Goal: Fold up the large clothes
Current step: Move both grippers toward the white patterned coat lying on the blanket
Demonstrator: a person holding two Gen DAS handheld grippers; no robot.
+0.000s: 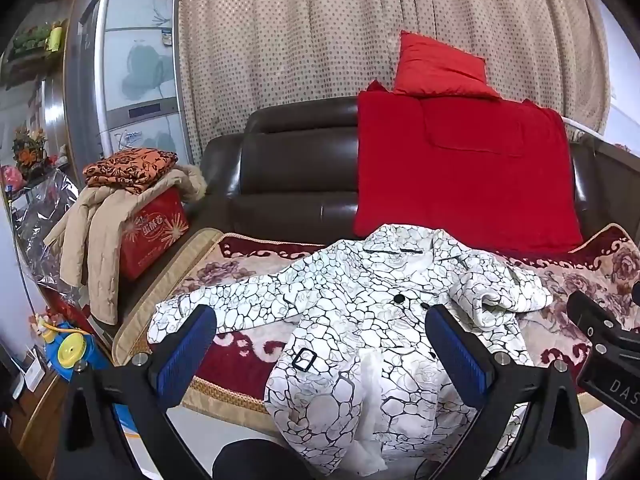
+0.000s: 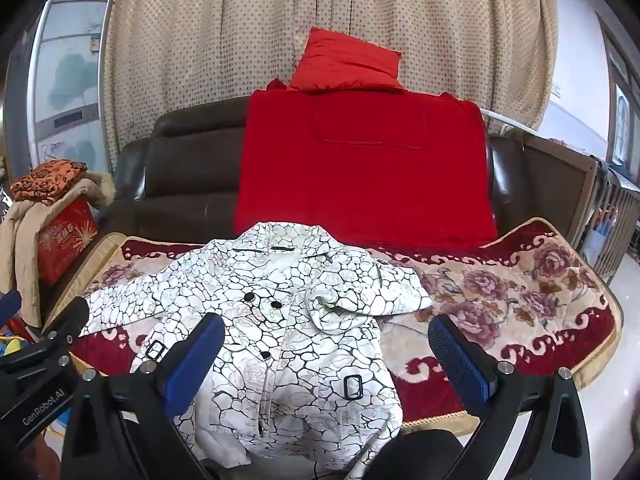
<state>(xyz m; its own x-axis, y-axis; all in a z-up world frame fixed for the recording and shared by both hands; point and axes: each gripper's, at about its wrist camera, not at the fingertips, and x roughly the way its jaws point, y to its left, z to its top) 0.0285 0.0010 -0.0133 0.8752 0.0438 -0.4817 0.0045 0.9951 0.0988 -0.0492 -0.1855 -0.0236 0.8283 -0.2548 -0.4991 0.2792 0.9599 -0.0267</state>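
A white coat with a black crackle pattern lies face up on the flowered sofa cover, collar toward the sofa back, hem hanging over the front edge. Its left sleeve lies stretched out to the left; its right sleeve is folded in over the chest. It also shows in the right wrist view. My left gripper is open and empty, hovering over the coat's lower half. My right gripper is open and empty, above the coat's right side and the cover.
A red blanket and red pillow lie on the dark leather sofa back. A red box with a beige jacket and orange cloth stands at the sofa's left. A refrigerator stands behind it.
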